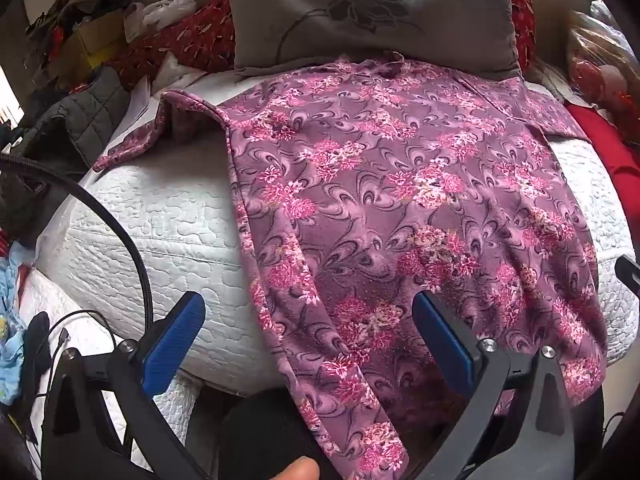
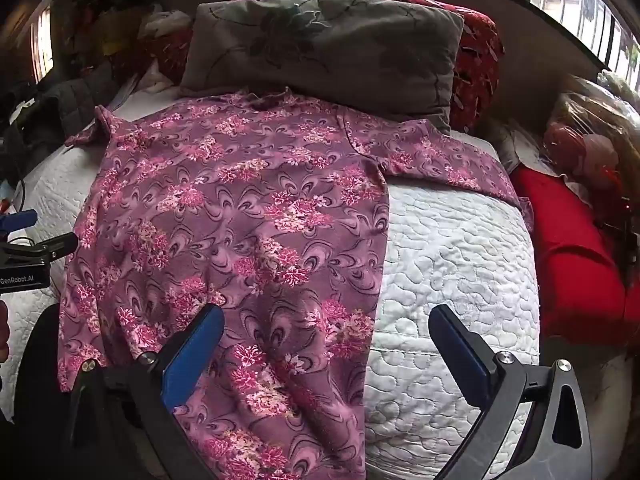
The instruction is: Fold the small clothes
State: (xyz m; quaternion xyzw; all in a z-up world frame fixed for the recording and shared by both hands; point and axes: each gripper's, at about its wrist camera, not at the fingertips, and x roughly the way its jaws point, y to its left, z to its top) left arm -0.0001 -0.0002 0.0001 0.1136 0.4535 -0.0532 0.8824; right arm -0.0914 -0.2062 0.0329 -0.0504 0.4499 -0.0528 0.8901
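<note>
Covering a white quilt (image 1: pixel 160 216), the floral top (image 1: pixel 380 200) lies flat, neck toward the grey pillow (image 1: pixel 360 12), sleeves spread to either side, hem hanging over the near edge. Slipping looks the likeliest trouble: a one-sided pull on that overhanging hem could drag the top off the quilt or bunch it. Both the left gripper (image 1: pixel 308 344) and the right gripper (image 2: pixel 326 354) hover above the hem, jaws spread fully, holding and touching nothing.
</note>
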